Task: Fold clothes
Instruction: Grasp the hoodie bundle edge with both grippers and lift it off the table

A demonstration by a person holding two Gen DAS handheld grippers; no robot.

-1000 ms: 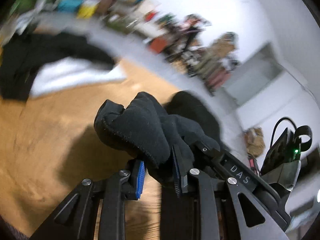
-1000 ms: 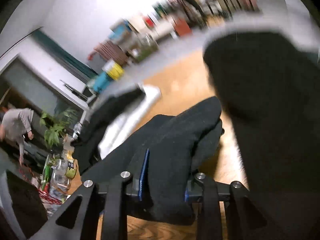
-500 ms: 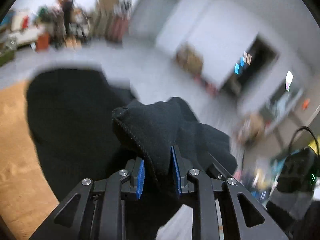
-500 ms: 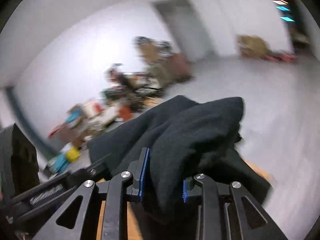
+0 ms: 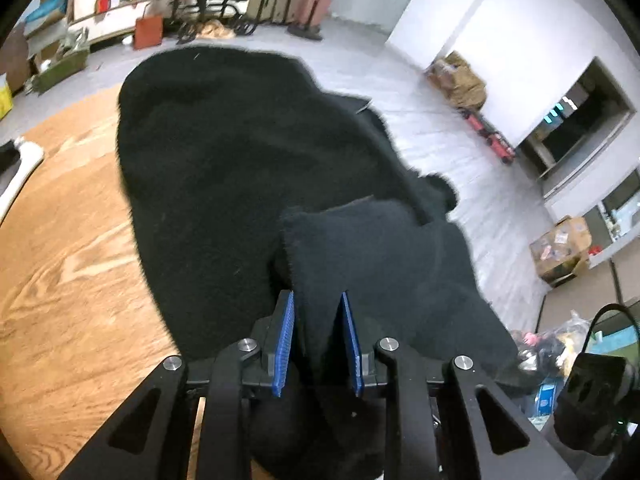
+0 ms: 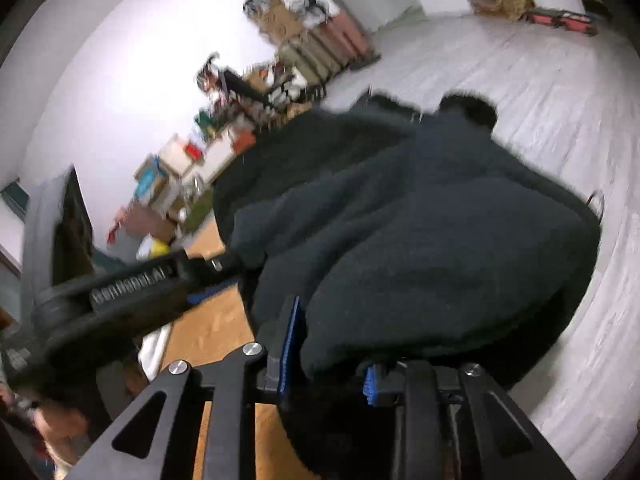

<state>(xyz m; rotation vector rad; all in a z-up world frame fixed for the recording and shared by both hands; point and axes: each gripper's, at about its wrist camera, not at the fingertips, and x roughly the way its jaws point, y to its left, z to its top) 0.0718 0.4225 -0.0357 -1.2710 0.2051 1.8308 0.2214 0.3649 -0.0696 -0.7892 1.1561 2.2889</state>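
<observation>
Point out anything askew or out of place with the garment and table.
The black fleece garment spills past the wooden table's far edge, bunched instead of flat.

The black fleece garment covers the wooden worktop's far edge, its lower folds cut off by the frame, while the right claw's view of shelves is smeared.

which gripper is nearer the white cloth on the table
Left. The left gripper hangs over the white cloth; the right gripper, jaws just opening with black fleece between them, is beyond it.
</observation>
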